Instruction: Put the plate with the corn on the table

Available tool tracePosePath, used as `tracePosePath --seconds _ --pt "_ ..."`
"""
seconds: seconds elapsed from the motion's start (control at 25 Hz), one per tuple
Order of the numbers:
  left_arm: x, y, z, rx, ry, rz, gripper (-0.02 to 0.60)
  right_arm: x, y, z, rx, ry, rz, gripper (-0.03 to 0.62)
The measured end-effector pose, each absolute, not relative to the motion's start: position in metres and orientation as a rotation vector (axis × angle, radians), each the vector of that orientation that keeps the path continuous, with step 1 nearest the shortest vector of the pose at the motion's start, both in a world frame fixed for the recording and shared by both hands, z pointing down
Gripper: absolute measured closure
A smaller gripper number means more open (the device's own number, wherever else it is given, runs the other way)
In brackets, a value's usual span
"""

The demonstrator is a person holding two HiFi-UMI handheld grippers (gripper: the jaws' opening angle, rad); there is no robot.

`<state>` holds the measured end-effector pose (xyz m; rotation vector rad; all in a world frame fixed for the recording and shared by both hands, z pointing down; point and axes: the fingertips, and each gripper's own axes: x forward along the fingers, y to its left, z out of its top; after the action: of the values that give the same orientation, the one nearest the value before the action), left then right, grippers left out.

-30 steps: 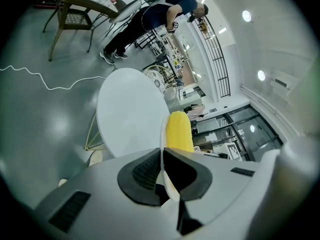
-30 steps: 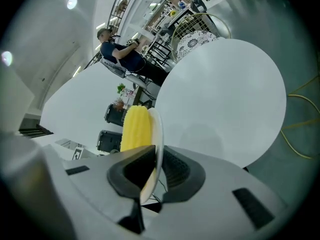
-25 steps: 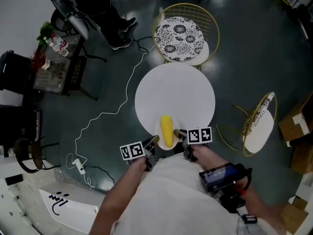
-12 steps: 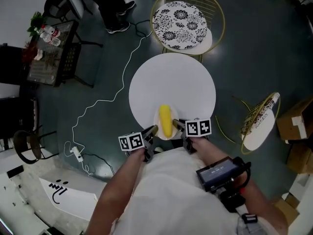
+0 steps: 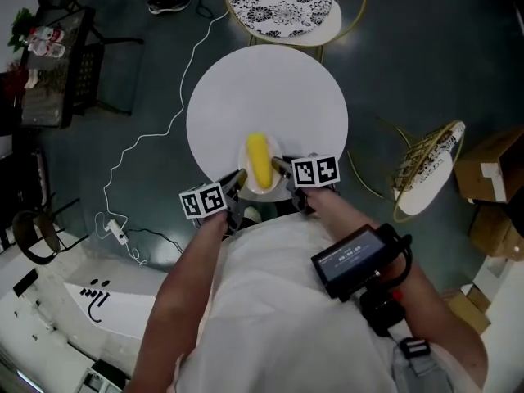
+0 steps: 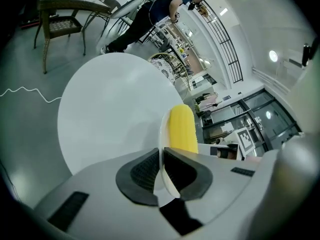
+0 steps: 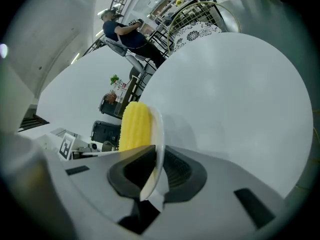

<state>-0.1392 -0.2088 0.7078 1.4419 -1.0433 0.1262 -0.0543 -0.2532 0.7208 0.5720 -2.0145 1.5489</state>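
Observation:
A small white plate (image 5: 267, 186) carries a yellow corn cob (image 5: 258, 158) over the near part of the round white table (image 5: 270, 88). My left gripper (image 5: 237, 178) is shut on the plate's left rim and my right gripper (image 5: 278, 165) on its right rim. In the left gripper view the plate's edge (image 6: 161, 134) runs between the pads of the left gripper (image 6: 161, 166), with the corn (image 6: 181, 129) just beyond. The right gripper view shows the right gripper (image 7: 156, 171) likewise clamping the rim (image 7: 160, 131) beside the corn (image 7: 135, 126). A faint shadow lies on the table (image 7: 235, 89) under the plate.
A gold wire chair with a floral cushion (image 5: 278, 2) stands beyond the table. Another chair (image 5: 426, 174) lies tipped at the right, near cardboard boxes (image 5: 491, 170). A white cable (image 5: 155, 129) crosses the floor at left, beside a dark side table (image 5: 49, 64).
Both grippers have carried the plate with the corn from the table's near edge farther in over the tabletop, keeping hold of it. The head camera has come forward over the table.

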Motion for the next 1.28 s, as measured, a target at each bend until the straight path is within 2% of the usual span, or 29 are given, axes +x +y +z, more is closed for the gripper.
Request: tracePosePath --seconds 0.2,0.88,1.28 --pt "-0.125 -0.227 0.718 1.448 -1.045 0.142 0.557 -0.041 -0.270 0.730 0.577 -2.018 1.530 0.559" --pt "-0.140 -0.266 0.736 1.422 -1.118 0.221 0.557 -0.059 -0.312 0.745 0.595 -2.056 1.457 0.557" --pt "-0.144 -0.294 0.756 1.418 -1.183 0.409 0.549 -0.061 -0.340 0.759 0.667 -2.047 1.396 0.557"
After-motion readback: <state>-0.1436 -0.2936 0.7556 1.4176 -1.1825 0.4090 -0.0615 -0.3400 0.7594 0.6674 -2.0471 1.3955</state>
